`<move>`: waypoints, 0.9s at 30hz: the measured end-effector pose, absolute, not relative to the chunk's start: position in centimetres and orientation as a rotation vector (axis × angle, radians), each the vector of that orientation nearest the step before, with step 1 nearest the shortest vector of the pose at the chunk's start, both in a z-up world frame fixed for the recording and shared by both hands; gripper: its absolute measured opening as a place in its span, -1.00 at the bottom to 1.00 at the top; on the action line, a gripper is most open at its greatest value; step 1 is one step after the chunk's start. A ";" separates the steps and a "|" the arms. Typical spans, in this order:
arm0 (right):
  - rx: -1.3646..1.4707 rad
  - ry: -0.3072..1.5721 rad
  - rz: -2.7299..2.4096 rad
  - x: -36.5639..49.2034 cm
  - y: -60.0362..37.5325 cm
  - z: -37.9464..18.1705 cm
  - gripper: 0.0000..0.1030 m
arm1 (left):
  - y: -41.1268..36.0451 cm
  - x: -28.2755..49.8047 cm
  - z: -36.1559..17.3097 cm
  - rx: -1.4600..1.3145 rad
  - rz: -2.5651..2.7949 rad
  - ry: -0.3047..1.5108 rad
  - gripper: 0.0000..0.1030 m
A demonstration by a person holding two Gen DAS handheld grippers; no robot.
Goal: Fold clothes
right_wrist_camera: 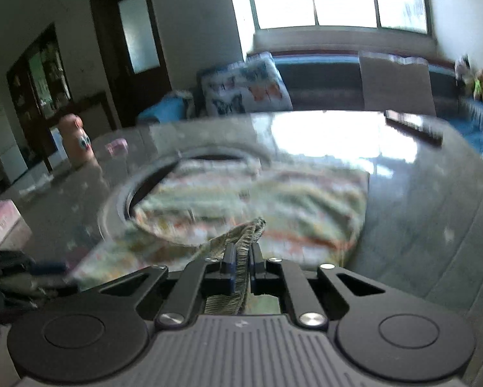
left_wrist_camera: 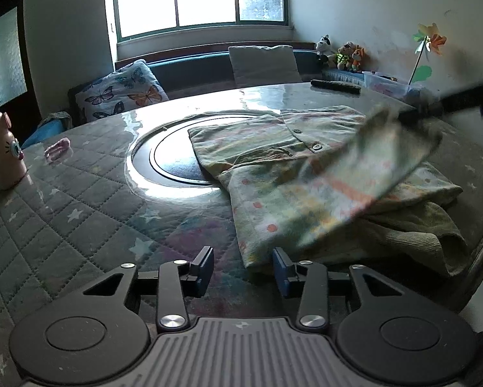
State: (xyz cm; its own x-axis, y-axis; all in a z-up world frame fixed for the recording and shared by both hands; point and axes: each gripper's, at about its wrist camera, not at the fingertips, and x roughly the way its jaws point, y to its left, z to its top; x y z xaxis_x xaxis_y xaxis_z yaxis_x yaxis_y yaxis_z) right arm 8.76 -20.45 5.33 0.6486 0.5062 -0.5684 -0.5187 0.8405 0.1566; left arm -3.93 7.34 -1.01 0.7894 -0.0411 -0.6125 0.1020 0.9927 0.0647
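**While one gripper lifts a flap of the shirt, the other waits open at its hem**

Because the round table under a quilted star-print cover and glossy clear sheet [left_wrist_camera: 80, 200] fills most of both views, it gives the garment a wide flat bed to be folded on. Its dark recessed ring [left_wrist_camera: 164, 161] sits in the middle of the left wrist frame, and the shirt partly overlaps it.

The pale green button-front shirt with orange and yellow blotches [left_wrist_camera: 267, 161] lies spread from centre to right in the left wrist frame. One part of it rises, blurred, toward the upper right, which looks like a sleeve or side panel being carried over the body. An olive corduroy garment [left_wrist_camera: 435, 235] lies partly under the shirt at the lower right, probably waiting its turn.

At the bottom of the right wrist frame, the right gripper [right_wrist_camera: 241, 258] is clamped tight on a bunched, ribbed fabric edge of the shirt; that pinch is what holds the flap up. The left gripper [left_wrist_camera: 243, 266] stands wide apart and grips nothing, its right finger just beside the shirt's near corner, seemingly ready to pin or take it.

Small things sit out of the way at the table's edges: a pink cat-faced bottle [left_wrist_camera: 2, 151] at the far left and a dark remote control [left_wrist_camera: 335, 86] at the top right.
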 end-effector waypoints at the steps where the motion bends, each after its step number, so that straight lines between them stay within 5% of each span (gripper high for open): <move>1: -0.026 0.617 0.584 8.7 -20.4 6.0 -0.87 | 7.3 -4.0 -1.0 0.103 -0.078 0.654 -0.29; 7: -0.023 0.613 0.553 9.3 -20.4 6.1 -0.87 | 7.2 -4.1 -1.2 0.120 -0.082 0.654 -0.53; 16: 0.011 0.782 0.474 10.8 -21.4 -0.2 -0.84 | 7.8 -4.1 -0.8 0.153 -0.104 0.685 -0.48; 27: -0.039 0.692 0.547 11.3 -20.8 1.4 -0.80 | 7.6 -0.6 3.0 0.130 -0.113 0.592 -0.48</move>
